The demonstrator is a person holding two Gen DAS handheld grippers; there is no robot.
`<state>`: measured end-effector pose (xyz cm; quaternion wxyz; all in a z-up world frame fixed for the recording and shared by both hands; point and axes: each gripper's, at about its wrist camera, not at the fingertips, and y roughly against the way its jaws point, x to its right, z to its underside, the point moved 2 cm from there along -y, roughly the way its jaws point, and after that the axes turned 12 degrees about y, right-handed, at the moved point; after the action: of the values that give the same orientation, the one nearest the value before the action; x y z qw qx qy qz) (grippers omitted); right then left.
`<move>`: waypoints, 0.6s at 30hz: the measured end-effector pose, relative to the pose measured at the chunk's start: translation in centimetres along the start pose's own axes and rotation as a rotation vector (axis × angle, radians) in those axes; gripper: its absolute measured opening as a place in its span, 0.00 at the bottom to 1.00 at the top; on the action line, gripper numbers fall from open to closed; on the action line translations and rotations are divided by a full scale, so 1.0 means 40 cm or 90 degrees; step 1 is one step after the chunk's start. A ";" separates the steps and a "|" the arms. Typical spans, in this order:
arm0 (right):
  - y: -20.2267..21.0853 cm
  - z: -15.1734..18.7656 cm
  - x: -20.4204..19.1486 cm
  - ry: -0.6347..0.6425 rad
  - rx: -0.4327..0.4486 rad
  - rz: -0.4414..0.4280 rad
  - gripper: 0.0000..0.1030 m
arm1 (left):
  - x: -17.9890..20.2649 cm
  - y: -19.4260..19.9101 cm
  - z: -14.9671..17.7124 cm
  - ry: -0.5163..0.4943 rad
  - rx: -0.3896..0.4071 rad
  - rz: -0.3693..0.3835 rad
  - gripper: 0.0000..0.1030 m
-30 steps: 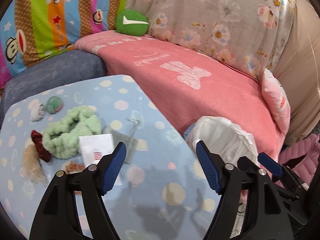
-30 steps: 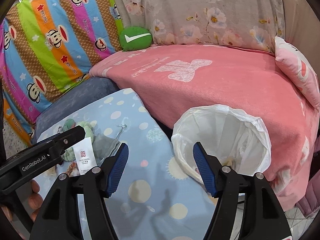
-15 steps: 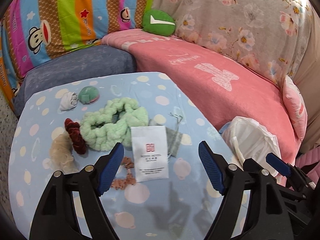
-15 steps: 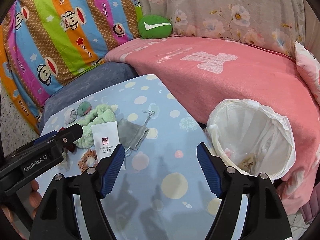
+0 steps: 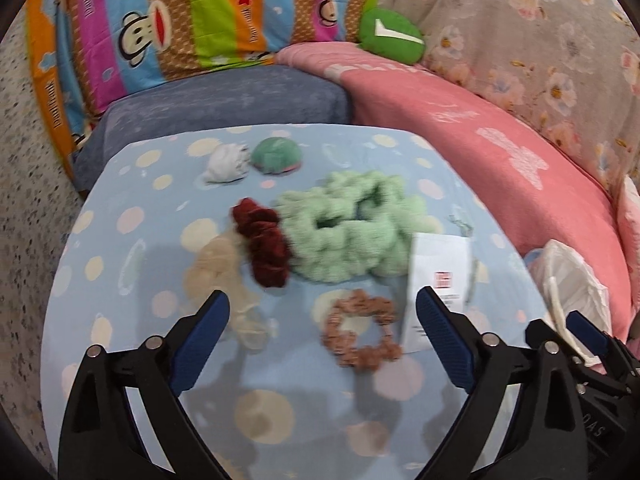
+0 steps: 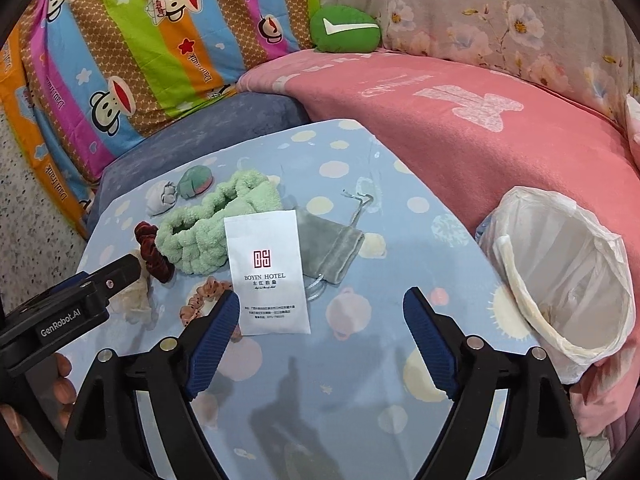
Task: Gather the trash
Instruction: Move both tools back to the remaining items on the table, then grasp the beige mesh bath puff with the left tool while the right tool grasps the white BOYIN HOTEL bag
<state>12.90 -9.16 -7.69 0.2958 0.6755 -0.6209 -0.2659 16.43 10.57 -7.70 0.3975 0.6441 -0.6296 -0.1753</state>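
Both grippers hang over a blue dotted table (image 6: 360, 380). My left gripper (image 5: 324, 312) has its jaws opening, nothing between them; a brown scrunchie (image 5: 360, 334) lies just beyond its tips, a beige scrunchie (image 5: 218, 276) by the left finger. My right gripper (image 6: 320, 310) also has its jaws opening, with nothing gripped, and the lower edge of a white hotel paper packet (image 6: 266, 272) lies between its tips. A white bag-lined bin (image 6: 568, 292) stands at the table's right edge. A crumpled white scrap (image 5: 226, 162) lies at the table's far side.
On the table also lie a fluffy green headband (image 5: 348, 228), a dark red scrunchie (image 5: 262, 246), a grey drawstring pouch (image 6: 332, 244) and a small green pad (image 5: 276, 156). A pink-blanketed sofa (image 6: 480, 120) and striped cushions (image 6: 140, 40) ring the far side. A hand (image 6: 60, 384) holds the left gripper.
Both views have swung left from the bin toward the pile on the table and come lower. Both pairs of jaws stand wider than before.
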 end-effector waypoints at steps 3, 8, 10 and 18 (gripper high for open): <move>-0.041 -0.005 -0.028 0.008 -0.010 -0.005 0.79 | -0.058 -0.028 -0.008 0.015 -0.009 -0.024 0.88; -0.114 -0.014 -0.060 0.015 -0.030 -0.013 0.80 | -0.147 -0.078 -0.027 0.048 -0.025 -0.054 0.88; -0.142 -0.019 -0.074 0.018 -0.038 -0.015 0.80 | -0.172 -0.097 -0.036 0.061 -0.031 -0.058 0.88; -0.237 -0.034 -0.110 0.023 -0.068 -0.023 0.80 | -0.218 -0.163 -0.060 0.098 -0.065 -0.040 0.88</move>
<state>19.97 -4.17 -13.73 0.3376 0.6747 -0.5879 -0.2918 21.28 18.85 -13.36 0.4712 0.6540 -0.5671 -0.1691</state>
